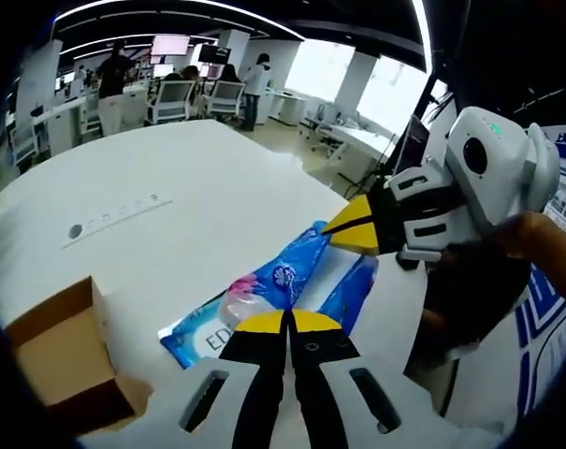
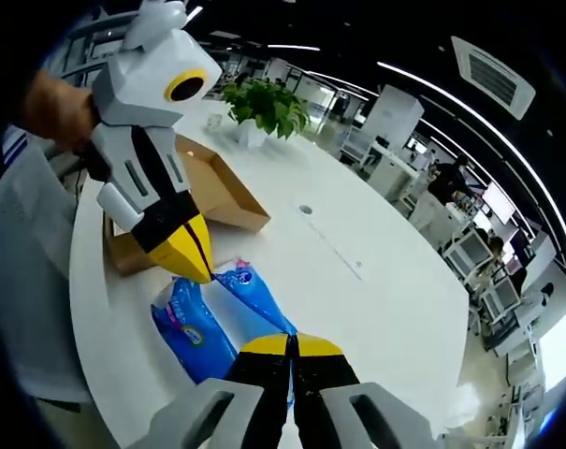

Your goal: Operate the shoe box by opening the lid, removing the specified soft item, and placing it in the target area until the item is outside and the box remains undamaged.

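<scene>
A blue plastic-wrapped soft pack (image 1: pixel 292 276) lies flat on the white table (image 1: pixel 189 215), outside the brown cardboard shoe box (image 1: pixel 63 351). My left gripper (image 1: pixel 287 323) is shut, its yellow tips over the pack's near edge. My right gripper (image 1: pixel 357 234) comes in from the right, shut, its tip at the pack's far end. In the right gripper view the same pack (image 2: pixel 198 327) lies between my right gripper (image 2: pixel 292 344) and the left gripper (image 2: pixel 194 257). The open box (image 2: pixel 222 192) stands behind the left one. Whether either tip pinches the wrapper is unclear.
A potted plant (image 2: pixel 264 108) stands at the table's far end beyond the box. A long inlaid socket strip (image 1: pixel 114 220) runs across the tabletop. A hand (image 1: pixel 544 253) holds the right gripper. Office desks, chairs and people (image 1: pixel 254 84) are far behind.
</scene>
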A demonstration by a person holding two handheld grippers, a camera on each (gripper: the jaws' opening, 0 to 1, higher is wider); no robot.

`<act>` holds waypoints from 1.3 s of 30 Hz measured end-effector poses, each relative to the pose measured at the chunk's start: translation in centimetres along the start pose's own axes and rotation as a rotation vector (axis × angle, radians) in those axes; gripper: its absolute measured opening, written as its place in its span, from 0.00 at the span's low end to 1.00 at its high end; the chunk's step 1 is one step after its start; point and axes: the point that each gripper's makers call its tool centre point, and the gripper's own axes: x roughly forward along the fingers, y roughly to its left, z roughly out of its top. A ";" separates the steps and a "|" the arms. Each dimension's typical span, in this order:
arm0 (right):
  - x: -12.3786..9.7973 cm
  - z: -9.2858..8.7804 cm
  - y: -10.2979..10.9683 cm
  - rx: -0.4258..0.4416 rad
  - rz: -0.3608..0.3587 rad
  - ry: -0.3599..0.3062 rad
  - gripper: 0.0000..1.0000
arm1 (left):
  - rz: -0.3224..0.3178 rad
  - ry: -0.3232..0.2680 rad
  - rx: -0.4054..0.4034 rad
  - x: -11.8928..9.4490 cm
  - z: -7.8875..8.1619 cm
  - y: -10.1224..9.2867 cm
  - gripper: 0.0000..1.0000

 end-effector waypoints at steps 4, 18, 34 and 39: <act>-0.1 -0.8 -0.7 -0.001 -0.005 0.011 0.00 | -0.012 0.007 0.009 1.0 0.4 -0.5 0.00; -0.1 -3.5 -3.3 0.001 -0.025 0.037 0.00 | -0.051 0.035 0.031 4.2 1.4 -1.7 0.00; 0.3 -6.2 -5.1 -0.049 -0.032 0.082 0.00 | -0.090 0.055 0.028 7.9 1.9 -2.3 0.00; 0.3 -7.0 -5.5 -0.052 -0.034 0.091 0.00 | -0.101 0.058 0.022 8.9 2.0 -2.4 0.00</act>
